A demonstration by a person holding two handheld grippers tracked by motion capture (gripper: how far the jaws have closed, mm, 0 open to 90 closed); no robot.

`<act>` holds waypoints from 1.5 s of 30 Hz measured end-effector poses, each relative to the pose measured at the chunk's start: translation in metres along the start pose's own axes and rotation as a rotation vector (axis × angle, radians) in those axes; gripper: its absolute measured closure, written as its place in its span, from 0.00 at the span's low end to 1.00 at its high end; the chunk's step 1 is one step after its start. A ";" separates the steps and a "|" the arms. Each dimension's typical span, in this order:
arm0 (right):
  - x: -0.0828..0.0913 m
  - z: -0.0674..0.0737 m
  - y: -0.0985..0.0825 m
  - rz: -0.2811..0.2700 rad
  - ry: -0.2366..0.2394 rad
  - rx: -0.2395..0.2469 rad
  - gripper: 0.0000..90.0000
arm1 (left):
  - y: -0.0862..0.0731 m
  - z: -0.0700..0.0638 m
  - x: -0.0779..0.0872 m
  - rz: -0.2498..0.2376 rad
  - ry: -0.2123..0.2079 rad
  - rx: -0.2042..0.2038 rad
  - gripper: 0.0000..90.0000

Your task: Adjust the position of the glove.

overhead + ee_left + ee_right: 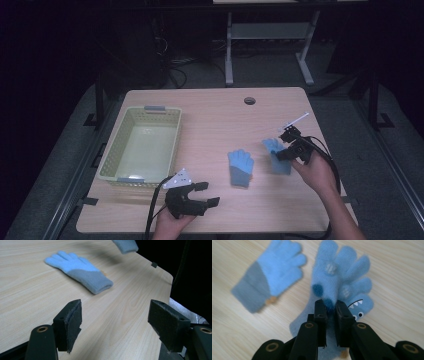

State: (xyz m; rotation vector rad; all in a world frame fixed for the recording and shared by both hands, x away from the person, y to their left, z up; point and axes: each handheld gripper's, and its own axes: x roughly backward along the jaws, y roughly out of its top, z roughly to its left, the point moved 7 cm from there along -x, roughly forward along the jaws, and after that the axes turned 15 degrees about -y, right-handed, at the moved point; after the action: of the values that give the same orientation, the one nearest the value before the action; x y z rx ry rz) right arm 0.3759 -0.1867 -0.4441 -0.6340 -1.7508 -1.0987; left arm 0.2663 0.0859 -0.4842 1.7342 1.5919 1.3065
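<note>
Two small blue knit gloves with grey cuffs are in play. One glove (240, 167) (78, 271) (270, 275) lies flat on the wooden table, near its middle. My right gripper (286, 150) (329, 307) is shut on the palm of the second glove (276, 154) (342, 280), which has a shark face on it and hangs a little above the table. The lifted glove's cuff (125, 245) shows at the top of the left gripper view. My left gripper (204, 194) (115, 322) rests open near the table's front edge, with nothing between its pads.
A pale green plastic basket (112, 150) stands on the left part of the table (215, 120). A round cable hole (249, 100) sits near the far edge. Beyond the table are a dark floor and the legs of another desk (229, 55).
</note>
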 end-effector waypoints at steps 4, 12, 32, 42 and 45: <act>0.001 0.019 0.012 -0.020 0.035 0.021 0.90 | 0.001 0.000 0.001 -0.007 0.000 -0.003 0.30; -0.001 0.047 0.027 -0.026 0.063 0.057 0.90 | 0.001 0.000 0.002 -0.004 -0.001 -0.005 0.30; -0.018 0.089 0.038 0.009 0.124 0.033 0.90 | 0.002 0.000 0.004 -0.012 0.000 -0.004 0.30; -0.022 0.098 0.037 0.012 0.150 -0.004 0.89 | 0.002 -0.001 0.004 -0.010 0.003 -0.009 0.30; -0.025 0.099 0.035 0.019 0.152 -0.020 0.89 | 0.002 -0.001 0.003 -0.012 0.003 -0.011 0.30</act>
State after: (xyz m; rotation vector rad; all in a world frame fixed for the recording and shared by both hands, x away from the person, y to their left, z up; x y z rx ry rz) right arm 0.3711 -0.0816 -0.4682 -0.5628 -1.6027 -1.1230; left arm 0.2665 0.0884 -0.4810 1.7141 1.5917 1.3100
